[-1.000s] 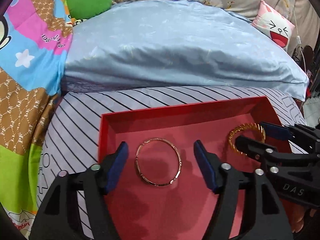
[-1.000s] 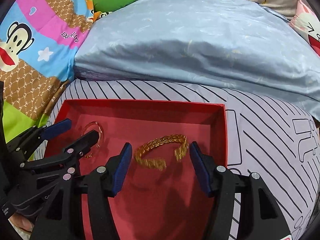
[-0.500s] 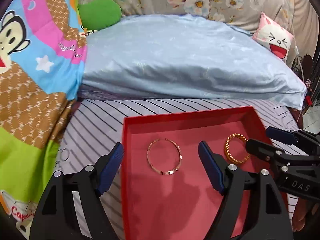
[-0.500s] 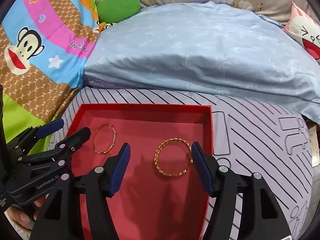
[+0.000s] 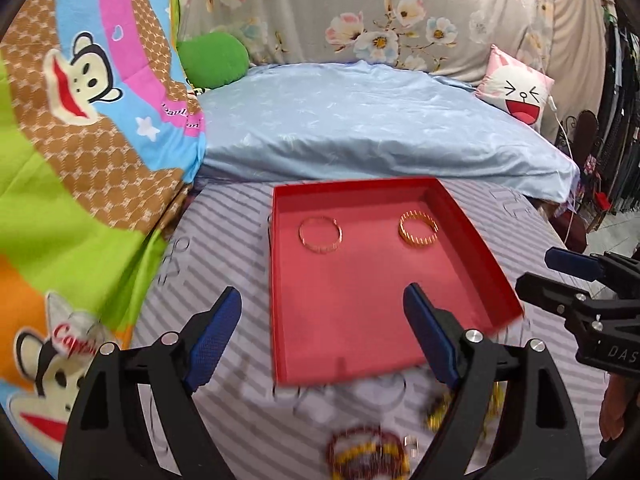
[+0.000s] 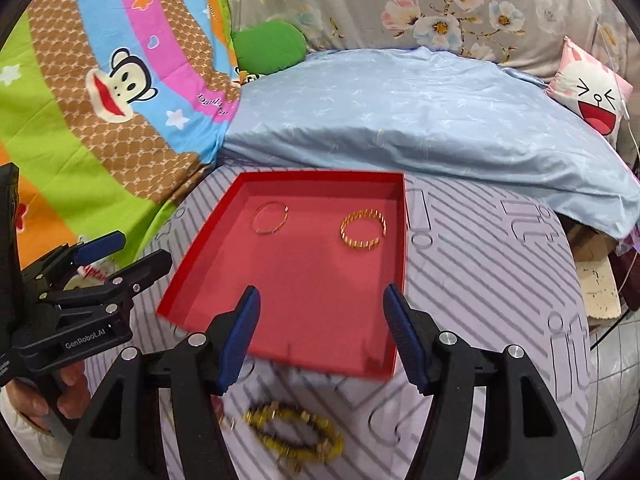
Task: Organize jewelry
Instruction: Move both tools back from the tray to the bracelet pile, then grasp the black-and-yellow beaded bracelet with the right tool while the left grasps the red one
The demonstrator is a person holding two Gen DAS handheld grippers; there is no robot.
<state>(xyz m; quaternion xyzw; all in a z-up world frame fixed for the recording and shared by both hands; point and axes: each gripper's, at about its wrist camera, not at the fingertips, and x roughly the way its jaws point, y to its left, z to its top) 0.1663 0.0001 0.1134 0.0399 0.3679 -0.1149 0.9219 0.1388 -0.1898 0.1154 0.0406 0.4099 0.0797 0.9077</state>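
Thin gold bangle [image 5: 320, 235] and ridged gold bangle [image 5: 418, 229] lying apart in red tray [image 5: 280, 320] on bed. Left gripper [image 5: 322, 334] fingers just opening, empty; right gripper [image 6: 321, 334] gaping, empty.

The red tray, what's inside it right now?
Inside the red tray lie two bangles, apart from each other toward the far end: a thin bangle and a twisted gold bangle. The tray's near end, partly hidden by gripper fingers, looks bare.
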